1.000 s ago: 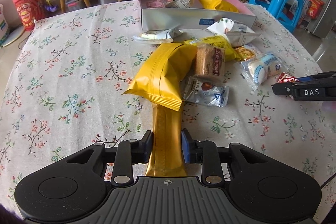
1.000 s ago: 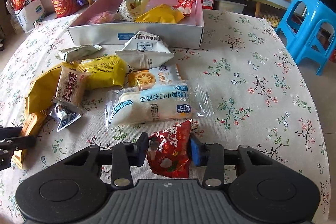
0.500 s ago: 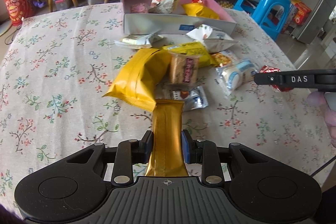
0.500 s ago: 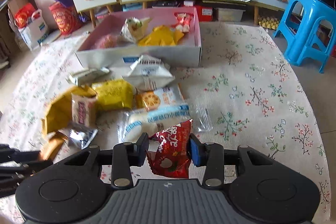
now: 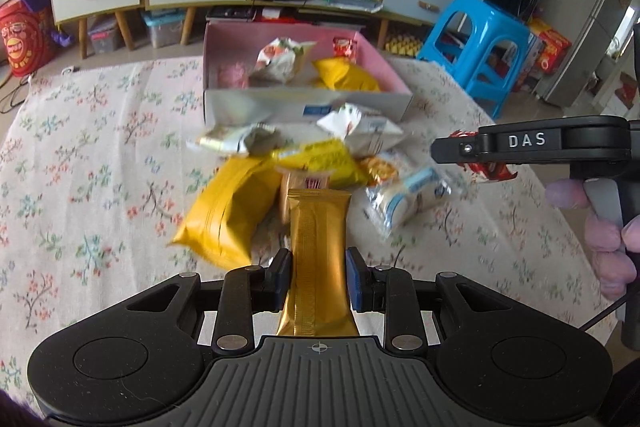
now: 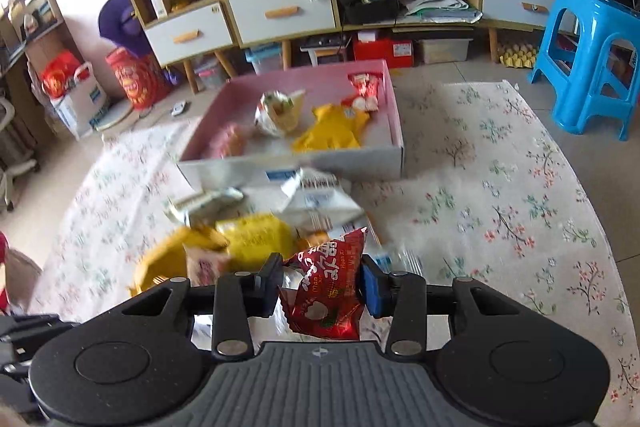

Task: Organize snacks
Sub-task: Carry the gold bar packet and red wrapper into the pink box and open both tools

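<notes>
My left gripper (image 5: 318, 277) is shut on a long gold snack bar (image 5: 318, 247), held clear of the floral tablecloth. My right gripper (image 6: 320, 287) is shut on a red snack packet (image 6: 326, 291), also lifted; that gripper shows from the side at the right of the left wrist view (image 5: 480, 151) with the red packet (image 5: 486, 169) in it. Below both lies a pile of loose snacks: a big yellow bag (image 5: 228, 213), a white pouch (image 5: 358, 131) and a clear-wrapped roll (image 5: 408, 195). Behind the pile stands an open box with a pink inside (image 5: 212, 59) (image 6: 394, 111), holding several snacks.
The table's right half (image 6: 500, 187) is bare flowered cloth. A blue plastic stool (image 6: 592, 63) stands off the table's far right corner. Cabinets with drawers (image 6: 280, 13) line the back wall. A person's gloved hand (image 5: 600, 227) holds the right gripper's handle.
Both grippers have risen from the table with their snacks and tilted up, so the box and room beyond show more. The gold bar has left the cloth. The pile looks smaller and lower.
</notes>
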A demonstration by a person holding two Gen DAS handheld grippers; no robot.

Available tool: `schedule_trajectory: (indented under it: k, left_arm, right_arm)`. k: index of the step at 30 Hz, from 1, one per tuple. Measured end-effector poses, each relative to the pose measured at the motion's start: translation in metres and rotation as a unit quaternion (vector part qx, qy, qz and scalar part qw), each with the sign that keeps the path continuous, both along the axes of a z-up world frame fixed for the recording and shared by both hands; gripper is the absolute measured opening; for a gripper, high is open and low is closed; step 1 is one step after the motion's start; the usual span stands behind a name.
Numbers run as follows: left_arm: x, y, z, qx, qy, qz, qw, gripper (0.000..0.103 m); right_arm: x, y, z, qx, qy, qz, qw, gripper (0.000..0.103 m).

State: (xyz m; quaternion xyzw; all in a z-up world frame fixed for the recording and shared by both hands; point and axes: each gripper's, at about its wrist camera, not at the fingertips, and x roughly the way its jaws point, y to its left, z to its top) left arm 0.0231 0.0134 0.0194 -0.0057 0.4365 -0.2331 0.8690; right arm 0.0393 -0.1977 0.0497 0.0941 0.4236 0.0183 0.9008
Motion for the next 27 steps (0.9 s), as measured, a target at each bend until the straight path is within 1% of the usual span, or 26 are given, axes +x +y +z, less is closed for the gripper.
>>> schedule_trajectory:
  k: [8,13,17,22,27]
  left_arm:
    - [0.023,-0.008,0.015,-0.019,-0.023,0.026,0.9992,0.026]
    - [0.045,-0.010,0.022,-0.040,-0.027,0.054,0.9974,0.026]
    - [0.059,-0.010,0.025,-0.049,-0.030,0.077,0.9954,0.026]
    - [0.084,-0.011,0.025,-0.037,-0.040,0.101,0.9934,0.026]
    - [0.118,-0.011,0.019,-0.024,-0.054,0.108,0.9924,0.026]
  right_arm:
    - [0.025,-0.001,0.006,0.025,-0.007,-0.025,0.999,0.030]
    - [0.045,-0.002,0.005,0.028,-0.010,-0.042,0.999,0.030]
    - [0.062,-0.010,0.001,0.050,-0.005,-0.061,0.997,0.030]
    - [0.083,-0.024,-0.006,0.086,-0.005,-0.086,0.993,0.030]
    - [0.097,-0.031,-0.019,0.145,-0.010,-0.099,0.984,0.030]
